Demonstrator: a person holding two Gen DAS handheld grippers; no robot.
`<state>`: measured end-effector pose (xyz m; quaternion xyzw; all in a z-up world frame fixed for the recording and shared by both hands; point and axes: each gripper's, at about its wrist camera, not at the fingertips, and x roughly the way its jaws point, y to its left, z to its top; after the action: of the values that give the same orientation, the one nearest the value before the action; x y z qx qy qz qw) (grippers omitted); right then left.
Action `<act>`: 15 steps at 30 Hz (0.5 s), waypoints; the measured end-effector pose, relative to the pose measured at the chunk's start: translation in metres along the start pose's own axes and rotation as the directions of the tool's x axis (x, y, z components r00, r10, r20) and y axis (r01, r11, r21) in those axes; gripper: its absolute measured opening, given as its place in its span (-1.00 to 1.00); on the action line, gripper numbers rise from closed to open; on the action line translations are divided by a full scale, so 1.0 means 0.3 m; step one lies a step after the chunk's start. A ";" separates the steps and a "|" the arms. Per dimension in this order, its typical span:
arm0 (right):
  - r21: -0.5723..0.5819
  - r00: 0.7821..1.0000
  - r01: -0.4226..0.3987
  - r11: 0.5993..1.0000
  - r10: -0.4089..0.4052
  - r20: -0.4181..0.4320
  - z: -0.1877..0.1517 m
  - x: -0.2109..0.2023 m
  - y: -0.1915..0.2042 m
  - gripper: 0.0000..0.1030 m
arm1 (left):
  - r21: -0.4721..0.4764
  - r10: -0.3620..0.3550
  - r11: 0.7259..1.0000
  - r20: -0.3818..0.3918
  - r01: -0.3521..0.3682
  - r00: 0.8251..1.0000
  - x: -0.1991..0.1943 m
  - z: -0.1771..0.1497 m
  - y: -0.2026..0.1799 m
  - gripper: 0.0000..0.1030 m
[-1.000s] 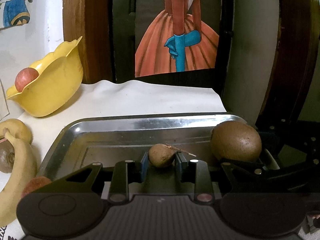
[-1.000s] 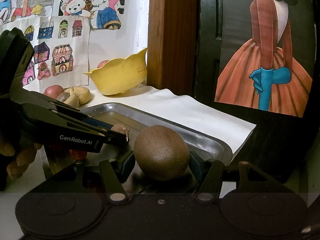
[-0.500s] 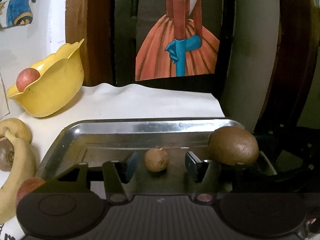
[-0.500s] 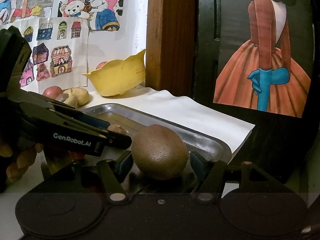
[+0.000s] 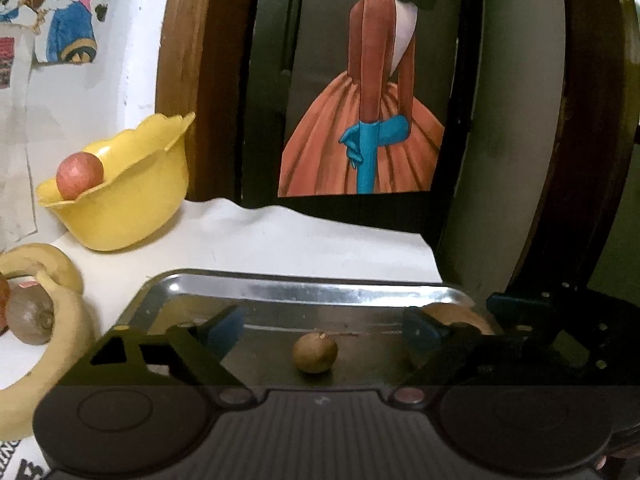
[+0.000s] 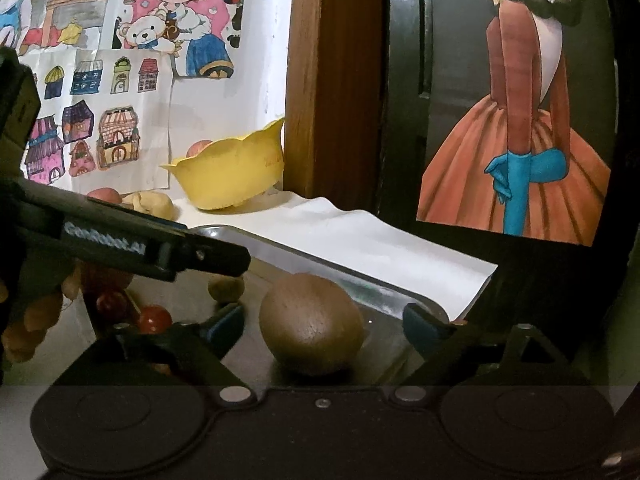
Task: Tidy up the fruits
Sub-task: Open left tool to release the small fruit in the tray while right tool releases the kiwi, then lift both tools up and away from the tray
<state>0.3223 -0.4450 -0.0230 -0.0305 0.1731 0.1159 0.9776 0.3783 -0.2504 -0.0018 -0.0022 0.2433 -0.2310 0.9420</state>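
The small brown fruit [image 5: 315,352] sits loose on the floor of the metal tray [image 5: 312,291], w/ a thin dry stalk at its top; looks light, firm-skinned, round enough to roll, so I'd pinch it across its widest part, low, and not by the stalk. The left claw [image 5: 320,330] is spread wide either side of it, touching nothing, holding nothing. Just to the right in the same tray lies the big brown fruit [image 6: 311,323], prob. a kiwi: heavier, fuzzy skin so decent grip, but likely soft inside, so squeeze gently at the middle of its long body. The right claw [image 6: 324,326] is also released, pads apart on both sides of it w/ gaps showing. Further out, on the white-covered counter [image 5: 280,236], a yellow bowl [image 5: 128,200] holds a red apple [image 5: 79,175]; nearer the left edge a banana [image 5: 60,344] curls around another brown fruit [image 5: 29,317]. A couple of small red fruits [image 6: 154,318] lie by the tray's near-left side, partly hidden. Those look like the ones left to sort.
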 end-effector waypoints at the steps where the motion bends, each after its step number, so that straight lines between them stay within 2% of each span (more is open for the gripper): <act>1: -0.004 1.000 0.002 1.000 -0.002 0.002 0.001 -0.007 0.004 0.78 | -0.002 0.001 1.000 0.009 -0.001 1.000 -0.013 0.004 -0.001 0.82; 8: -0.018 0.999 0.023 1.000 -0.022 0.026 0.023 -0.072 0.046 0.92 | -0.018 0.007 1.000 0.060 -0.006 0.998 -0.128 0.028 0.009 0.92; 15: -0.016 0.996 0.042 0.999 -0.040 0.076 0.054 -0.219 0.106 0.98 | -0.027 0.008 1.000 0.124 -0.005 0.992 -0.302 0.022 0.022 0.97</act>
<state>0.2601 -0.4267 0.0144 -0.0383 0.1342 0.0985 0.9853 0.3141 -0.2056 0.0448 -0.0284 0.1872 -0.2241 0.9560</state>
